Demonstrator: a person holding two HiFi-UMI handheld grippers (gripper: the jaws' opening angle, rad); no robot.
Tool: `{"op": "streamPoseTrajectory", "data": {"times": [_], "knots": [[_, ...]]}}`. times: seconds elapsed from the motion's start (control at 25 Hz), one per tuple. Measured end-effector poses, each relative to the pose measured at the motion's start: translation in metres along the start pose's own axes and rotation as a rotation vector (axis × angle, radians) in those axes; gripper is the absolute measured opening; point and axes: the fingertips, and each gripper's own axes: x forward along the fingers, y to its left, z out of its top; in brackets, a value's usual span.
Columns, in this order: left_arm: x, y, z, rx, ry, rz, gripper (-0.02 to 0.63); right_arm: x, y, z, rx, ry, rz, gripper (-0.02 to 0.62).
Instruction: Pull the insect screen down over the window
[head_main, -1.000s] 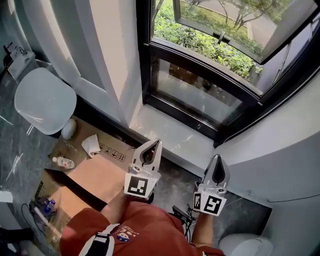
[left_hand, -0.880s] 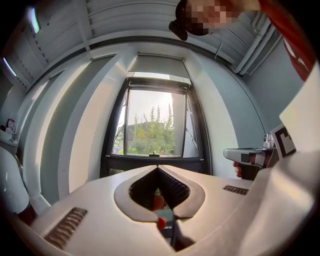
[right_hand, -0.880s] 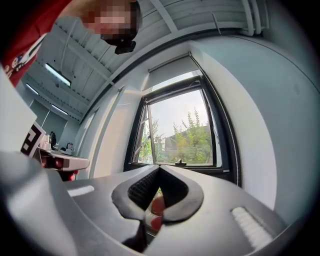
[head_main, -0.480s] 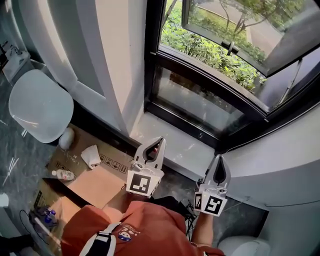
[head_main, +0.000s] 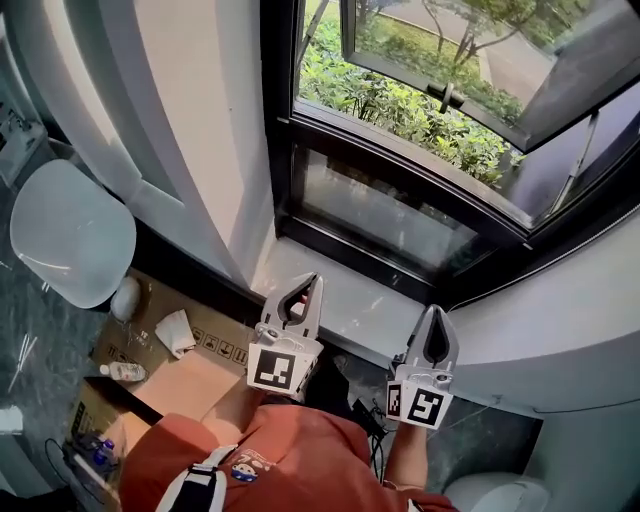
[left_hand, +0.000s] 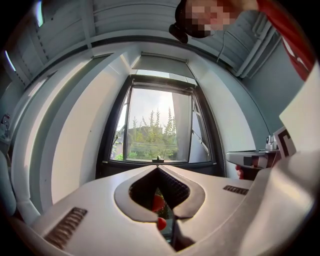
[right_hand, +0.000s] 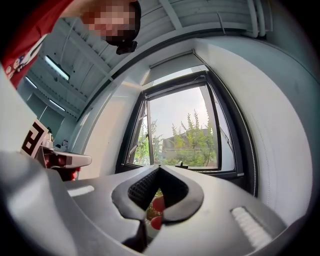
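The black-framed window (head_main: 400, 150) fills the top of the head view, its upper sash swung outward over green bushes. In the left gripper view a pale roller housing (left_hand: 162, 62) runs across the window's top; the glass below it is uncovered. The same housing (right_hand: 172, 61) shows in the right gripper view. A small black handle (left_hand: 158, 159) sits on the lower frame bar. My left gripper (head_main: 308, 283) is shut and empty, its tip over the near edge of the white sill (head_main: 350, 290). My right gripper (head_main: 437, 312) is shut and empty too, beside the sill's right end.
A white chair (head_main: 70, 235) stands at the left. Flattened cardboard (head_main: 190, 375) lies on the floor with a small bottle (head_main: 125, 372) and a crumpled tissue (head_main: 175, 332). White curved walls (head_main: 560, 330) flank the window. A white seat (head_main: 490, 492) is at the bottom right.
Both grippers have moved forward toward the window, side by side and still shut. The sill now lies right at their tips, and less floor shows in front.
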Motion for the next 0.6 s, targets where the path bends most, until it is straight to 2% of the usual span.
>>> {"op": "streamPoseTrajectory", "data": {"times": [0.28,0.6], "knots": [[0.045,-0.004,0.001,0.035,0.001,-0.015,0.005,0.032,-0.031,-0.01,0.03,-0.028,-0.027,0.009],[0.113,-0.028,0.002,0.078,-0.008,-0.046,0.005,0.068,-0.087,-0.021,0.049,-0.039,-0.068,0.009]]}}
